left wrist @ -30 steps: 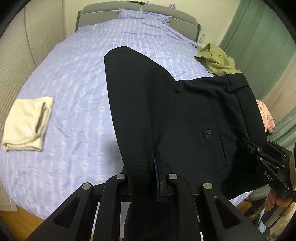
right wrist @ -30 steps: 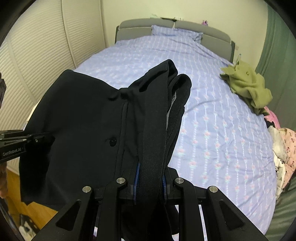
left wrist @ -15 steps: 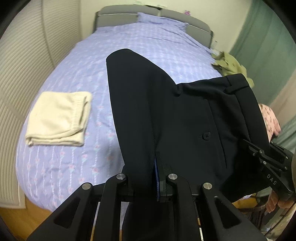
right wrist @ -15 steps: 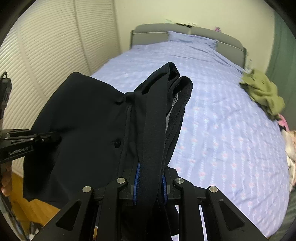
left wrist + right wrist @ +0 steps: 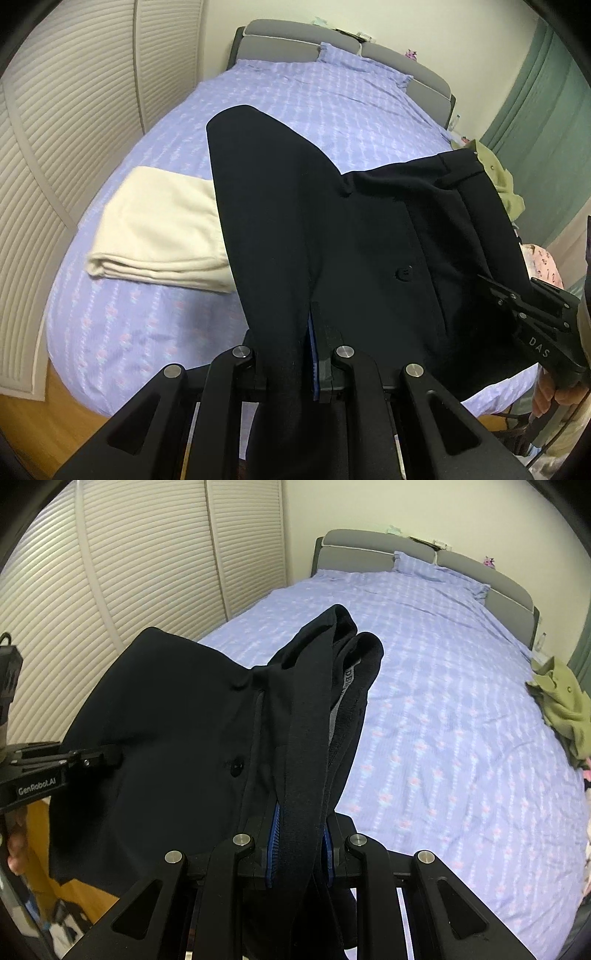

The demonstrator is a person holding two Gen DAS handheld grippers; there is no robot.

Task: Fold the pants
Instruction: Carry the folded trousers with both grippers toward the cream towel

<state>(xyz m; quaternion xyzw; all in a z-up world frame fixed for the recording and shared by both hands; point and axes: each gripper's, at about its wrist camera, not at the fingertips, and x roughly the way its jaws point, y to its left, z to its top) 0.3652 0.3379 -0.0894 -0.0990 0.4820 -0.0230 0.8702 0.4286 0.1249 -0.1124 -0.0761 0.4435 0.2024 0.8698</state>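
Observation:
Black pants (image 5: 369, 229) hang in the air between both grippers, above the near end of the bed (image 5: 295, 99). My left gripper (image 5: 295, 354) is shut on one edge of the fabric, which drapes over its fingers. My right gripper (image 5: 299, 834) is shut on the bunched waistband end of the pants (image 5: 177, 716). A button (image 5: 404, 274) shows on the stretched panel. The right gripper also shows at the right of the left wrist view (image 5: 491, 284), and the left gripper at the left of the right wrist view (image 5: 110, 757).
A folded cream garment (image 5: 159, 232) lies on the bed's left side. An olive garment (image 5: 565, 705) lies at the bed's right edge, with pink floral clothes (image 5: 543, 262) beyond it. Louvred wardrobe doors (image 5: 129, 576) line the left wall. Wooden floor (image 5: 40, 417) shows below.
Both grippers have moved left with the pants held between them. The cream garment now sits closer, partly behind the pants. The grips have not changed.

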